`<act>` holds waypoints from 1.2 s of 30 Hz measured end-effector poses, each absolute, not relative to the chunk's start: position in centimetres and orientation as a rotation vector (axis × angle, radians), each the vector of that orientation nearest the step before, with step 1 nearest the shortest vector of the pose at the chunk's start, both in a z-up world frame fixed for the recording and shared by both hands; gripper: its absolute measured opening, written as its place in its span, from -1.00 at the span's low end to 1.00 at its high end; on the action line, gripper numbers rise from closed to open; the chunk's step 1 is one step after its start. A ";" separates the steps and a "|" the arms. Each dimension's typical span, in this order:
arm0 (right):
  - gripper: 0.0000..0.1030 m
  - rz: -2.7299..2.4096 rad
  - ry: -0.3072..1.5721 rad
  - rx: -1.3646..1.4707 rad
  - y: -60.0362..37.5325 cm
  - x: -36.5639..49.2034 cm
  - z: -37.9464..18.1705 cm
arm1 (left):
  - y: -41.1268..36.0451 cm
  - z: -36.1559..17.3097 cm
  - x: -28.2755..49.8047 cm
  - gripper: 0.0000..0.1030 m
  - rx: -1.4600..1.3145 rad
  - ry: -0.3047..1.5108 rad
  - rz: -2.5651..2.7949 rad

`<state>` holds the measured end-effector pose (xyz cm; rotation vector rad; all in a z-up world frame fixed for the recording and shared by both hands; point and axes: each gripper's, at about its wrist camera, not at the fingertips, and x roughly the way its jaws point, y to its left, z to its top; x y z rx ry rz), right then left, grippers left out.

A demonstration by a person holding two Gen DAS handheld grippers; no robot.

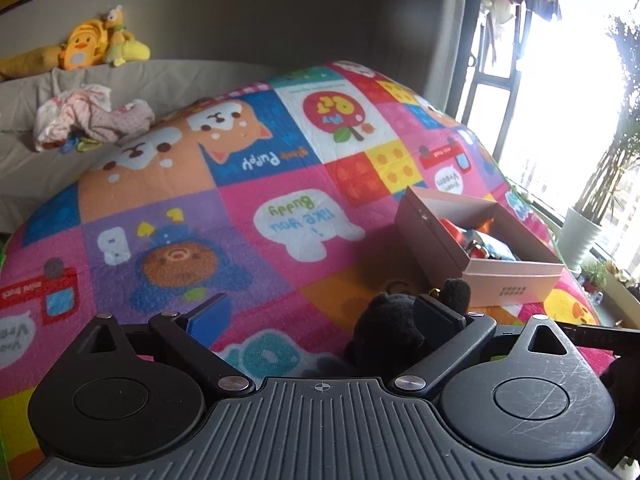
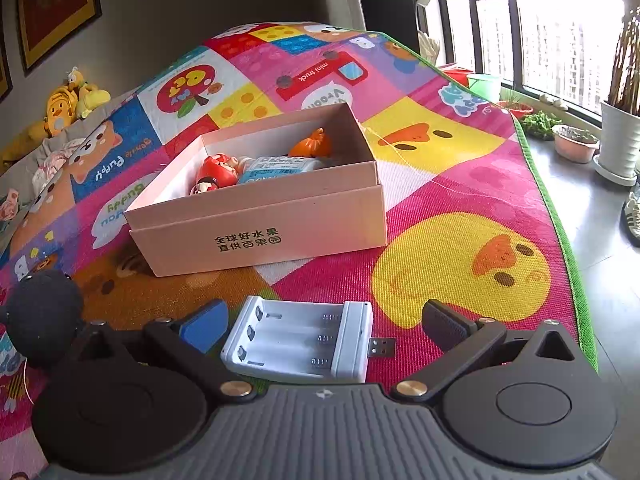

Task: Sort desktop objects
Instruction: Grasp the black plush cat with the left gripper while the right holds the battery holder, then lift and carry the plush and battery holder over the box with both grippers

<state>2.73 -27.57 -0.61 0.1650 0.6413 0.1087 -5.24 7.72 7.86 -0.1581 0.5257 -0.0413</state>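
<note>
A black plush toy (image 1: pixel 394 328) lies on the play mat between the wide-open fingers of my left gripper (image 1: pixel 324 312), against the right finger; it also shows in the right wrist view (image 2: pixel 42 312). A white USB battery charger (image 2: pixel 300 340) lies on the mat between the open fingers of my right gripper (image 2: pixel 326 322), not gripped. The pink cardboard box (image 2: pixel 260 232) stands ahead of the right gripper and holds red toys (image 2: pixel 218 172), an orange toy (image 2: pixel 312 144) and a white packet (image 2: pixel 280 166). The box shows at the right in the left wrist view (image 1: pixel 516 284).
The colourful cartoon play mat (image 1: pixel 240 200) covers the floor. Its green edge (image 2: pixel 568 240) borders bare floor with plant pots (image 2: pixel 618 140) and a shoe (image 2: pixel 632 216) by the window. A grey sofa with plush toys (image 1: pixel 84 44) and crumpled cloth (image 1: pixel 88 116) lies at the far left.
</note>
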 end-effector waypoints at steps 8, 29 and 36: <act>1.00 0.105 0.633 0.167 -27.5 2.7 -0.6 | 3.6 5.3 -4.9 0.98 -0.038 0.614 -0.196; 1.00 0.123 0.646 0.152 -27.1 2.8 -0.6 | 3.8 3.4 -3.1 0.99 0.098 0.660 -0.081; 1.00 0.128 0.696 0.100 -26.4 3.5 -0.9 | 1.1 3.1 -1.0 0.99 0.107 0.612 -0.115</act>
